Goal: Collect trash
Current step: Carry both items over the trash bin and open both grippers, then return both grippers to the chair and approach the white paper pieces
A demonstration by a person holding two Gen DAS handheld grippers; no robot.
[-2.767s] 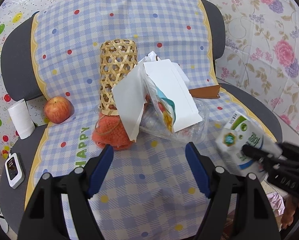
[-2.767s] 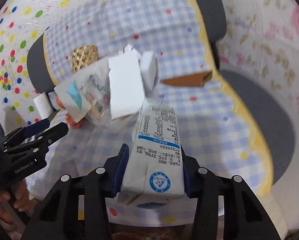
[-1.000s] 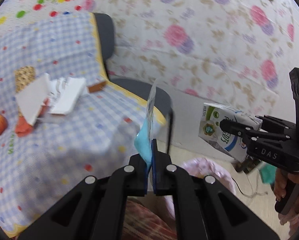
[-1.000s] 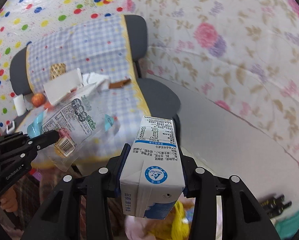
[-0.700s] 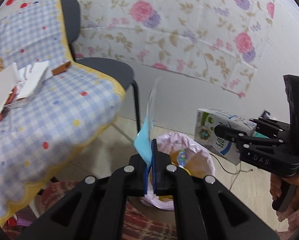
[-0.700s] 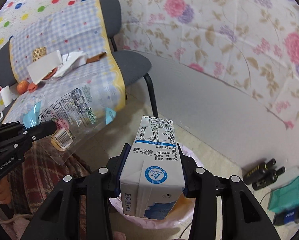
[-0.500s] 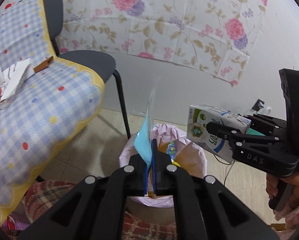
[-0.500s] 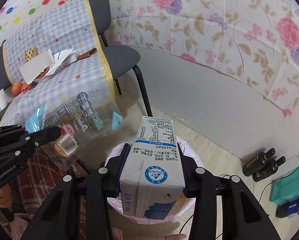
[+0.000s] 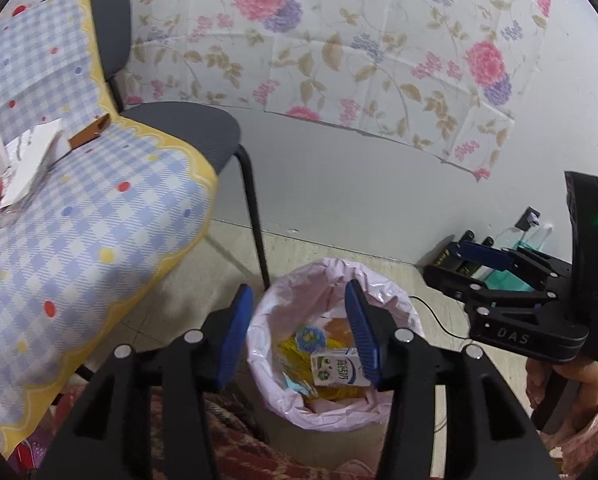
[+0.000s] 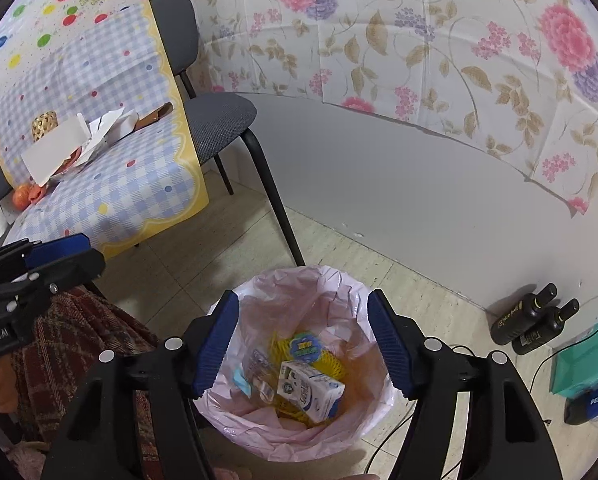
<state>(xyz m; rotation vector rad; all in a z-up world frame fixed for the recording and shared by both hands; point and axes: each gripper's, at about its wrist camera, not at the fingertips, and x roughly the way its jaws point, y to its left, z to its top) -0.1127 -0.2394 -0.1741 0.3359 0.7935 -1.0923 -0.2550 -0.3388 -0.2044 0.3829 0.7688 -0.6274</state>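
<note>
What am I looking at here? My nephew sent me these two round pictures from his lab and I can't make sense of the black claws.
The claws are hand-held grippers: a person holds one in each hand, and each carries a wide-angle camera looking along its two blue-padded fingers. One picture is from the left gripper, the other from the right gripper. Both are open, empty and poised above a bin with a pink liner on the floor. Inside lie a milk carton, a clear plastic wrapper and yellow mesh with a blue sticker. To the left, chairs under a checked cloth hold white paper pieces, a woven bamboo basket and an apple.
</note>
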